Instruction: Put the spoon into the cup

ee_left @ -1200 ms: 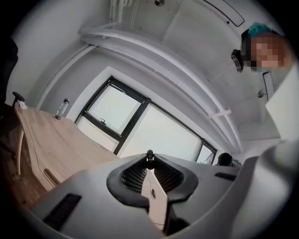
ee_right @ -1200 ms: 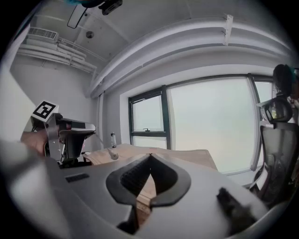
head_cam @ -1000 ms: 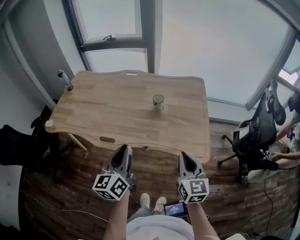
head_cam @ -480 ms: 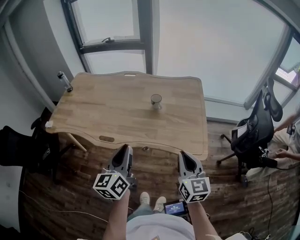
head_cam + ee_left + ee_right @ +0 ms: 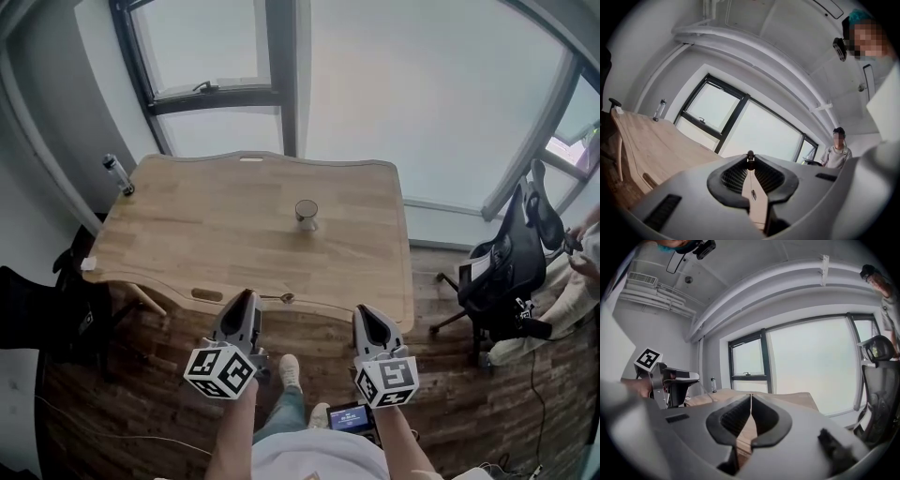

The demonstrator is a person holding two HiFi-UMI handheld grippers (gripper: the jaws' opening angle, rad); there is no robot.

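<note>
Left gripper (image 5: 246,298): jaws closed tip to tip, nothing held; hanging short of the table's near edge.
Right gripper (image 5: 365,313): jaws pressed together as well, empty; level with the left, just off the same edge.
Spoon (image 5: 277,298): flat on the table (image 5: 187,234), right at the near edge, just beyond the left gripper's tips; well apart from the cup.
Cup (image 5: 307,212): upright near the table's middle, mouth open and free.
Poor view: small dark speck in the slit of the left gripper view, possibly the spoon; too small to tell.
Step in hand: approach only, by the look of it; spoon not yet touched.
Next move calls for: opening one pair of jaws, most likely the left, coming down low over the edge, pinching the thin handle without nudging it off the table.
Count: two grippers, one spoon, one cup, one table, one bottle (image 5: 117,174) at the far left corner, one office chair (image 5: 511,262) to the right.
</note>
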